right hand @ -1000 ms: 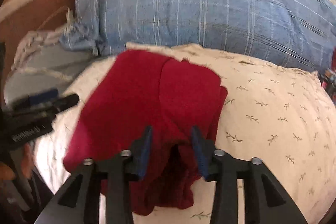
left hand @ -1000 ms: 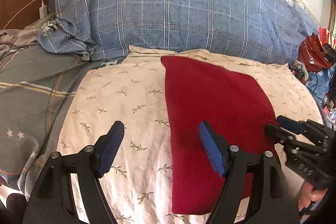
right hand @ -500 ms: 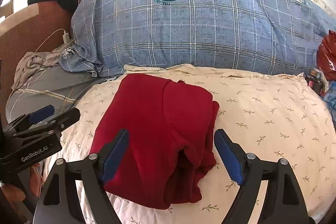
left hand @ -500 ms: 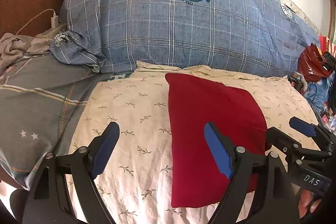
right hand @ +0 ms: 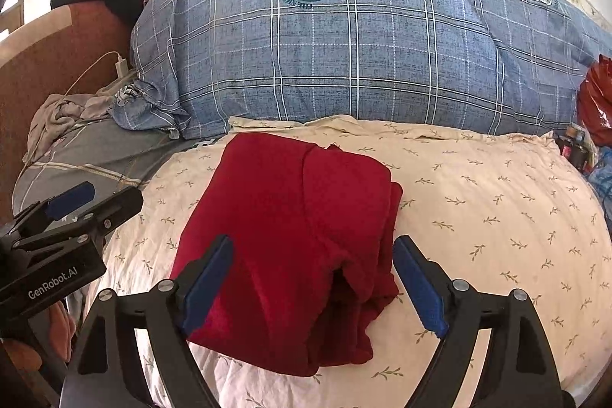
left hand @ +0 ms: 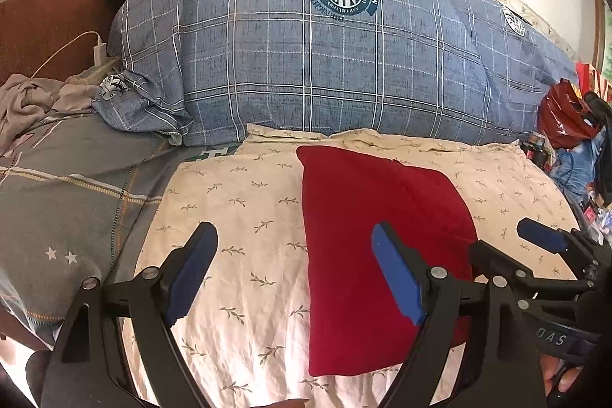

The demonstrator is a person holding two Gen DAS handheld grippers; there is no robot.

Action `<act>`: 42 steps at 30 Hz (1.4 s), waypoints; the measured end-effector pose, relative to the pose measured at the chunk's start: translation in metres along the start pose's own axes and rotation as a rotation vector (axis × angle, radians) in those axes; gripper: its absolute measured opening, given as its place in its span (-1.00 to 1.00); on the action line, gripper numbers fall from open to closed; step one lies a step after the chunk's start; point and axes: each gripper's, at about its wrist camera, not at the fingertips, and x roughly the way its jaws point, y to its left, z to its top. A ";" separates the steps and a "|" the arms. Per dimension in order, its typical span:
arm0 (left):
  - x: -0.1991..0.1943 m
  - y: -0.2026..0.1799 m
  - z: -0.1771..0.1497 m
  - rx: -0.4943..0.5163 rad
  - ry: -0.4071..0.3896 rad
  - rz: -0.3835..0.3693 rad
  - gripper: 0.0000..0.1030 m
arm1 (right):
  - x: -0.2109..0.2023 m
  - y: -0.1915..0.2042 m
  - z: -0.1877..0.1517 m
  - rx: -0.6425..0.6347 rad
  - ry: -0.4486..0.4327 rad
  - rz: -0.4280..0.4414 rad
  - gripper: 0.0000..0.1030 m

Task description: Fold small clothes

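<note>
In the left wrist view, the left tongs (left hand: 294, 276) are wide open and hold nothing. One blue pad (left hand: 193, 276) is over the cream leaf-print sheet (left hand: 237, 217). The other blue pad is over the left edge of the red garment (left hand: 378, 239). The red garment lies folded flat on the sheet, a little right of the middle. It is longer than it is wide. Its long side runs away from the camera, toward the big blue plaid pillow (left hand: 344, 64) at the back. The far end almost reaches the pillow. The near end is by the tongs. The right tongs (left hand: 508, 243) come in from the right side, with their tips open and nothing between them. A gray blanket (left hand: 69, 186) lies on the left of the bed.

In the right wrist view, the right tongs (right hand: 313, 282) are wide open and empty too. Their two blue pads (right hand: 208, 283) sit on each side of the near end of the red garment (right hand: 290, 217). The garment's far end points to the blue plaid pillow (right hand: 363, 56). Its left side is smooth. Its right near corner is bunched up and wrinkly, with loose layers showing. The left tongs (right hand: 95, 197) stick in from the left, open, beside the garment but not touching it. The cream leaf-print sheet (right hand: 497, 217) spreads out to the right.
</note>
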 end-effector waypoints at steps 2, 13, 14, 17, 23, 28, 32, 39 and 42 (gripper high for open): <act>0.001 0.000 0.000 -0.001 -0.001 0.001 0.62 | 0.000 0.001 0.000 -0.001 -0.001 0.000 0.70; 0.002 -0.001 -0.001 0.006 0.004 0.010 0.62 | 0.002 0.003 -0.001 -0.005 0.000 -0.003 0.70; 0.003 -0.001 -0.002 0.007 0.004 0.010 0.62 | 0.002 0.003 -0.001 -0.005 0.000 -0.004 0.70; 0.003 -0.002 -0.002 0.005 0.004 0.008 0.62 | 0.002 0.002 0.000 -0.005 -0.002 -0.003 0.70; 0.004 -0.002 -0.003 0.007 0.009 0.007 0.62 | 0.003 0.002 -0.001 -0.006 0.003 -0.005 0.70; 0.005 -0.002 -0.003 0.007 0.011 0.008 0.62 | 0.004 0.003 -0.001 -0.009 0.002 -0.006 0.70; 0.005 -0.002 -0.003 0.010 0.007 0.010 0.62 | 0.004 0.005 -0.002 -0.025 -0.008 -0.005 0.77; 0.005 -0.002 -0.005 0.012 0.009 0.011 0.62 | 0.005 0.006 -0.003 -0.018 -0.018 -0.012 0.81; 0.005 -0.002 -0.005 0.010 0.010 0.009 0.62 | 0.007 0.006 -0.003 -0.025 -0.019 -0.035 0.81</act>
